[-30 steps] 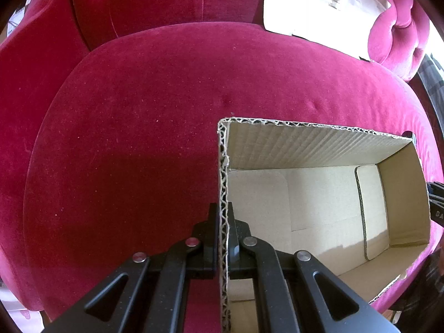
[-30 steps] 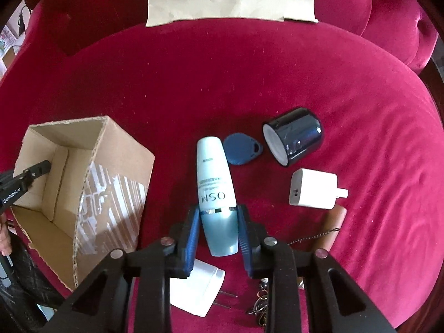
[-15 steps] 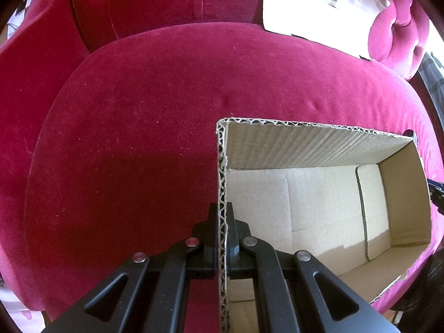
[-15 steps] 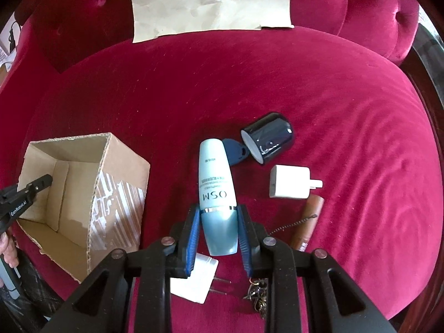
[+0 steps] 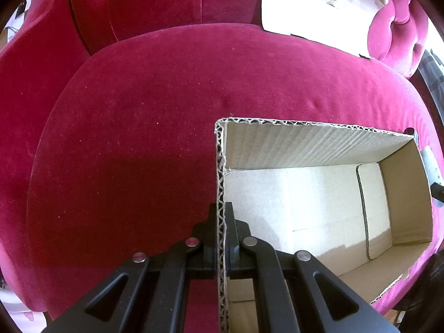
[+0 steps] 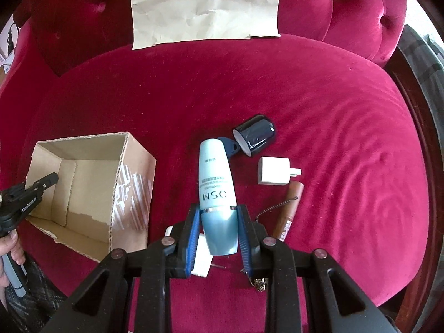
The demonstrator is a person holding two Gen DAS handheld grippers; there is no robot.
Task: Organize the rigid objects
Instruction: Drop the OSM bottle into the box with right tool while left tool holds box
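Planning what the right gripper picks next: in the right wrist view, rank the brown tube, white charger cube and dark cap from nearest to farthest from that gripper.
1. Brown tube, just right of the right gripper.
2. White charger cube, beyond the tube.
3. Dark cap, farthest up the cushion.

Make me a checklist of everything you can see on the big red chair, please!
Surface: red velvet seat cushion, a creased paper sheet against the backrest.
Job's things: open cardboard box, empty inside; pale blue OSM bottle; dark cap on its side; white plug adapter; brown tube; blue tag; another white plug; keys.
Clutter: nothing seen.
Grippers: left hand-held gripper shut on the box wall; right hand-held gripper shut on the bottle.
Cables: nothing seen.
Surroundings: a person's fingers at the left edge.
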